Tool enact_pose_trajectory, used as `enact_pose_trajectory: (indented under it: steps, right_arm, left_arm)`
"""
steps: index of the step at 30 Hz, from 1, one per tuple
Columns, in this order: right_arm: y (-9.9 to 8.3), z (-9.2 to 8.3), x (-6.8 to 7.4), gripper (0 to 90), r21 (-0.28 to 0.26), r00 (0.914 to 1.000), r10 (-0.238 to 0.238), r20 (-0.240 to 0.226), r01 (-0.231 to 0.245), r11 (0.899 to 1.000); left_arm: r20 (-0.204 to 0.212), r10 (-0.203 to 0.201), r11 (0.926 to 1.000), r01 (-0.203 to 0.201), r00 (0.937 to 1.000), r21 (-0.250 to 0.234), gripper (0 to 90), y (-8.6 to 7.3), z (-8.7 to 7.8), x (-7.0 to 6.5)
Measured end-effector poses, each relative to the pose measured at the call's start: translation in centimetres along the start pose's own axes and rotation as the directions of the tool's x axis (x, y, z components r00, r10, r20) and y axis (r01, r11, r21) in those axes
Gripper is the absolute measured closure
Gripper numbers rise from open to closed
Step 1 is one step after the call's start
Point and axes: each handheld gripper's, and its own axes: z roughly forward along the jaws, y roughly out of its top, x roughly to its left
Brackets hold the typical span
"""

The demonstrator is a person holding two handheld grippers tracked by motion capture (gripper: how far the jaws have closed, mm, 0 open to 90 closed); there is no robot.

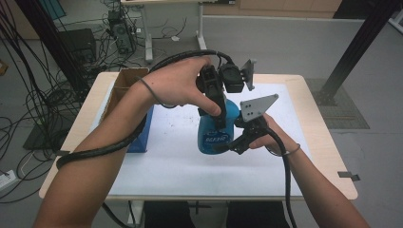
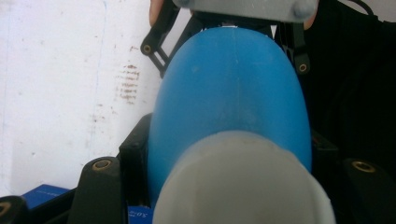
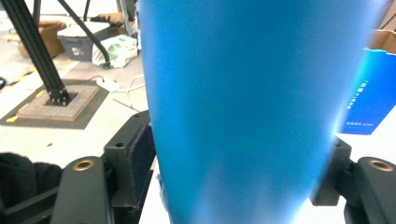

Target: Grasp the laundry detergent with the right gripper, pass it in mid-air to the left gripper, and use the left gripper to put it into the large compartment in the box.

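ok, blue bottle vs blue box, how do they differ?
The blue bottle is rounded, the blue box flat-sided. The bottle is upright mid-table with the left claw clamped near its top. The box sits untouched at the left, by a cardboard box. Both are blue with pale lettering.

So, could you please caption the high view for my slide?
Two hand-held grippers, left and right, around a blue bottle on a white table.
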Motion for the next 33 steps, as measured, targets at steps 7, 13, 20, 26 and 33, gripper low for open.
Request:
enact_pose_trajectory:
  steps: [7,13,20,26,33]
  right_arm:
    - [-0.3,-0.2,-0.1,16.6,-0.017,0.9982,0.046,0.039,-0.046,0.999]
    - [-0.6,-0.4,0.0,9.8,-0.015,0.9961,0.056,0.067,-0.056,0.998]
    - [-0.9,-0.8,0.2,4.6,0.014,0.9941,0.058,0.092,-0.06,0.998]
    - [-1.1,-1.1,0.2,4.0,0.035,0.992,0.07,0.105,-0.074,0.997]
    - [-1.0,-1.3,0.2,2.2,0.039,0.9923,0.046,0.115,-0.051,0.998]
  left_arm:
    - [-0.001,-0.015,0.9999,0.015,0.9999,0.002,37.8,-0.1,-0.1,0.2]
    - [-0.001,-0.027,0.9996,0.027,0.9996,0.007,37.7,-0.2,-0.2,0.3]
    - [-0.004,-0.052,0.9987,0.052,0.9987,0.005,37.8,-0.4,-0.3,0.7]
    - [-0.008,-0.06,0.9982,0.06,0.9982,0.007,37.7,-0.6,-0.2,0.8]
    - [-0.008,-0.063,0.998,0.063,0.998,0.005,37.8,-0.6,-0.3,1.0]
